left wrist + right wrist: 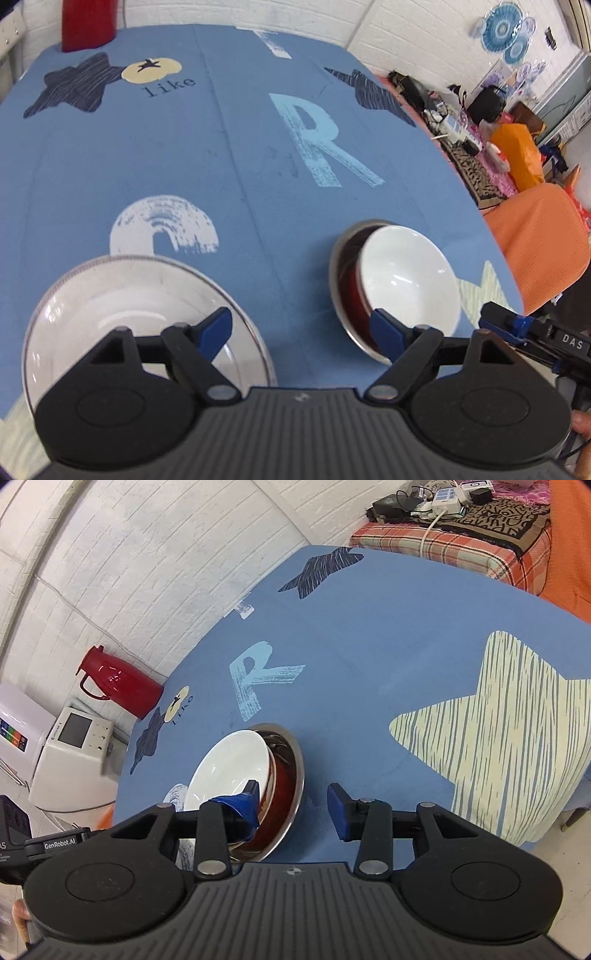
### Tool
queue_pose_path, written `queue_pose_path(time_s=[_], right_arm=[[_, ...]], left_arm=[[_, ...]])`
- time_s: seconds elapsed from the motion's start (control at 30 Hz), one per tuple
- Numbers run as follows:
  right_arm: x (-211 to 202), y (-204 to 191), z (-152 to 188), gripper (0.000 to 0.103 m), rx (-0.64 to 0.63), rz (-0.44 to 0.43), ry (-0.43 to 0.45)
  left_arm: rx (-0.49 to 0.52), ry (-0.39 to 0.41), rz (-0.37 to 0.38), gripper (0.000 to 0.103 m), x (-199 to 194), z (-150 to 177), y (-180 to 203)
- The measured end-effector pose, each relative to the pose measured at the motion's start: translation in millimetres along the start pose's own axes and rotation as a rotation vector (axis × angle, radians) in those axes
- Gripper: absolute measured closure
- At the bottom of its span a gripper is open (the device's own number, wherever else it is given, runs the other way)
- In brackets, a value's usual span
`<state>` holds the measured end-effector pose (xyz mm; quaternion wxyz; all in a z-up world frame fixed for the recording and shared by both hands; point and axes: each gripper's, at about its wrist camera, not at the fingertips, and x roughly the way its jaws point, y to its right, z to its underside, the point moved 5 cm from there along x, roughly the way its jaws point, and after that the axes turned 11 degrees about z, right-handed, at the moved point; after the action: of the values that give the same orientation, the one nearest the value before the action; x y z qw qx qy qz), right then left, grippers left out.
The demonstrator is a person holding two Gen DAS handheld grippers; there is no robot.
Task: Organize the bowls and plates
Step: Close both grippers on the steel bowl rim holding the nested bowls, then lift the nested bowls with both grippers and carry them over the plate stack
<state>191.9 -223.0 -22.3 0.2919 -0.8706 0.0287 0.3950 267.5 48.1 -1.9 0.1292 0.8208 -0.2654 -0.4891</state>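
On the table (258, 147), covered in a blue cloth printed with stars and a pale letter R, the left hand-held gripper (299, 326) hangs with its blue-tipped fingers spread wide and nothing between them. Under its left finger, at about 8 o'clock in the left wrist view, lies a glass plate (110, 295) with a thin ribbed rim, flat on the cloth. At about 4 o'clock in that view a white bowl (410, 277) sits tilted inside a steel bowl (338, 280) whose inner wall shows red-brown. The two bowls are well apart from the plate. In the right wrist view the right hand-held gripper (293, 803) is also open: its left finger lies over the near rim of the white bowl (229, 771) where it leans in the steel bowl (291, 775), while its right finger stands clear over bare cloth; whether that left finger touches the rim cannot be told. At 9 o'clock in this view a red jug (118, 683) stands just beyond the table's edge, beside a white appliance (74, 753).
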Motion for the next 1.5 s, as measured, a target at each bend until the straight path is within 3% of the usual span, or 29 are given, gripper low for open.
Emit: queue_pose_path(time_s=[0.17, 0.23, 0.37, 0.5, 0.67, 1.13, 1.5], right_arm=[[9.5, 1.9, -4.3, 0.077, 0.025, -0.006, -0.043], [9.0, 1.1, -5.8, 0.077, 0.019, 0.003, -0.039], [10.6, 1.5, -6.2, 0.077, 0.014, 0.012, -0.043], [14.5, 0.7, -5.1, 0.077, 0.007, 0.007, -0.063], [17.7, 4.5, -4.6, 0.077, 0.016, -0.004, -0.087], [40.3, 4.5, -11.1, 0.076, -0.037, 0.067, -0.160], [70.0, -28.0, -30.7, 0.075, -0.331, 0.219, -0.288]], left_arm=[[0.031, -0.086, 0.026, 0.019, 21.7, -9.8, -2.5], [0.077, -0.071, -0.003, 0.019, 23.8, -14.2, -0.2], [0.051, -0.101, 0.030, 0.019, 33.7, -17.2, -3.4], [0.099, -0.089, -0.040, 0.019, 40.6, -20.2, -3.5], [0.092, -0.149, -0.039, 0.018, 63.8, -19.1, -5.1], [0.075, -0.132, -0.027, 0.018, 67.5, -19.5, -11.0], [0.067, -0.141, -0.010, 0.018, 68.0, -20.4, -13.2]])
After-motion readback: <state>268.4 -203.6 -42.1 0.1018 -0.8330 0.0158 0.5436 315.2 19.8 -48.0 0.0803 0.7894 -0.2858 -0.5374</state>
